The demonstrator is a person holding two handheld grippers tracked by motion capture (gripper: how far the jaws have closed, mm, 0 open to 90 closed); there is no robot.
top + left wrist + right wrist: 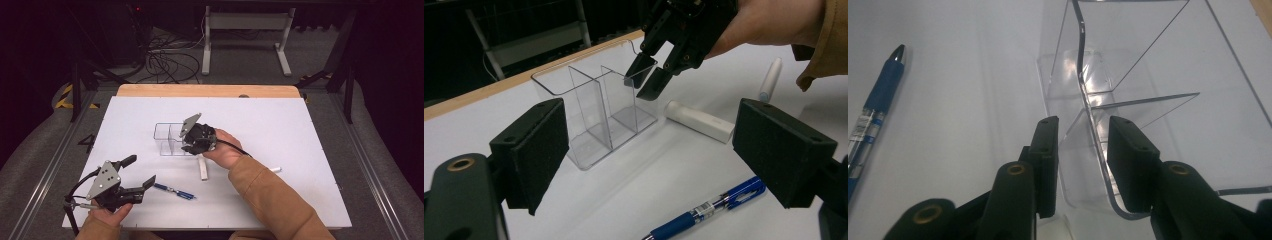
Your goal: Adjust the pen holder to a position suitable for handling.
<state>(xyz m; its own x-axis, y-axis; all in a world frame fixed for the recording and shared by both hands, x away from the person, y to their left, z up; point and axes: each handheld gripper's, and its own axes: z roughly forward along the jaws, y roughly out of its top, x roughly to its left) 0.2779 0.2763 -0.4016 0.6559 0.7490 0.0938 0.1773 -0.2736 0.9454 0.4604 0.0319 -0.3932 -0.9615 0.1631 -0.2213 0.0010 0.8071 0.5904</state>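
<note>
A clear plastic organizer (167, 134) with upright dividers stands mid-table. My right gripper (188, 147) points down at its near right corner, held by a hand in a tan sleeve. In the right gripper view the gripper (1083, 150) straddles a thin wall of the organizer (1148, 60), with a gap showing on each side of the wall, so it is open. The left gripper view shows the same jaws (646, 80) astride the organizer's (589, 110) rim. My left gripper (141, 171) rests near the front left edge, wide open (654, 150) and empty.
A blue pen (175, 190) (714, 205) (878, 105) lies in front, just right of my left gripper. A white marker (202, 167) (699, 121) lies beside the organizer, under the right hand. Another white pen (275, 170) (770, 80) lies farther right. The white board ends at a wooden strip (207, 90) at the back.
</note>
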